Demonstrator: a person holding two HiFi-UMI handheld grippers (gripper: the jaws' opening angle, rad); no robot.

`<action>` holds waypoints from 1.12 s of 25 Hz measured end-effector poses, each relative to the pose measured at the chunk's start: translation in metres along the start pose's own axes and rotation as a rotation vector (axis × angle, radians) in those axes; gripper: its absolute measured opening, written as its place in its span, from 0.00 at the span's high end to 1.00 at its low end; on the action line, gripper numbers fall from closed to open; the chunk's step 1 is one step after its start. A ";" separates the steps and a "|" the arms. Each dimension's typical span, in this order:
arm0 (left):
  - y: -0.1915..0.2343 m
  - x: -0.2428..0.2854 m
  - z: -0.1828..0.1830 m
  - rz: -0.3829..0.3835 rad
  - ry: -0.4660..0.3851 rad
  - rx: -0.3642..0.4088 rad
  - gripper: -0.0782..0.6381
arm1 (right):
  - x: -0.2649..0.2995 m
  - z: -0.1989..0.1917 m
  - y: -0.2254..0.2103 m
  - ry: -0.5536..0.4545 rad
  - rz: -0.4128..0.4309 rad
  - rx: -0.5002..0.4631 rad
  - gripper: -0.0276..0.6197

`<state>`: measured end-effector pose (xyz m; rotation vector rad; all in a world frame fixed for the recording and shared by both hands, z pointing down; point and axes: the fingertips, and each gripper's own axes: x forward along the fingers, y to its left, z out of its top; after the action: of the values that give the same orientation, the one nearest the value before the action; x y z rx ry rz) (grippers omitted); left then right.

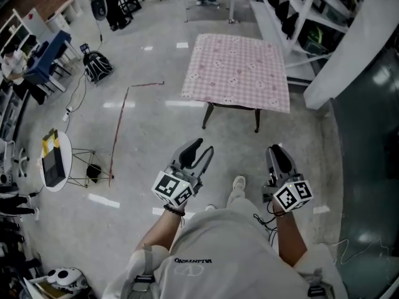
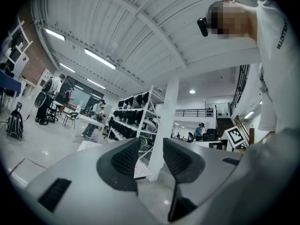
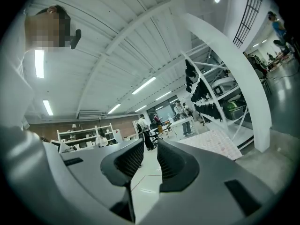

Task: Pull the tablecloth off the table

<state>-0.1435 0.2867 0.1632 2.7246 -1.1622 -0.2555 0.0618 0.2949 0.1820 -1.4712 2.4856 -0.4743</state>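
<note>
Shelves point(image 1: 298, 18): white open racks along the right side, their tiers stocked with dark items too small to name
Floor point(image 1: 149, 161): pale and glossy, bare between the person and the table
Table point(image 1: 207, 114): dark curved legs, standing beside the shelves, well ahead of both grippers
Tablecloth point(image 1: 240, 70): on the table, spread flat over the whole top; pink-and-white check with small scattered motifs, near edge and corners hanging over the side; touched by neither gripper
Left gripper point(image 1: 204, 146): held out level toward the table, jaws wide apart, only floor and shelves showing through the gap in its own view point(image 2: 151, 146)
Right gripper point(image 1: 276, 149): level beside the left one, jaws parted by a narrower gap, nothing in them point(image 3: 150, 146)
</note>
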 end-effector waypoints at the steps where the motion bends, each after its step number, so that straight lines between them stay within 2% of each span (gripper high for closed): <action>1: 0.002 0.006 -0.001 0.004 0.003 -0.006 0.69 | 0.004 0.000 -0.005 0.003 0.002 0.003 0.80; 13: 0.028 0.106 -0.015 0.044 0.019 -0.036 0.69 | 0.062 0.025 -0.091 0.042 0.026 0.038 0.80; 22: 0.042 0.178 -0.024 0.112 0.022 -0.056 0.69 | 0.108 0.040 -0.151 0.074 0.115 0.070 0.81; 28: 0.045 0.213 -0.036 0.143 0.040 -0.088 0.69 | 0.131 0.040 -0.187 0.110 0.143 0.106 0.81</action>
<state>-0.0211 0.1044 0.1886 2.5456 -1.2948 -0.2259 0.1641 0.0895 0.2129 -1.2490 2.5827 -0.6652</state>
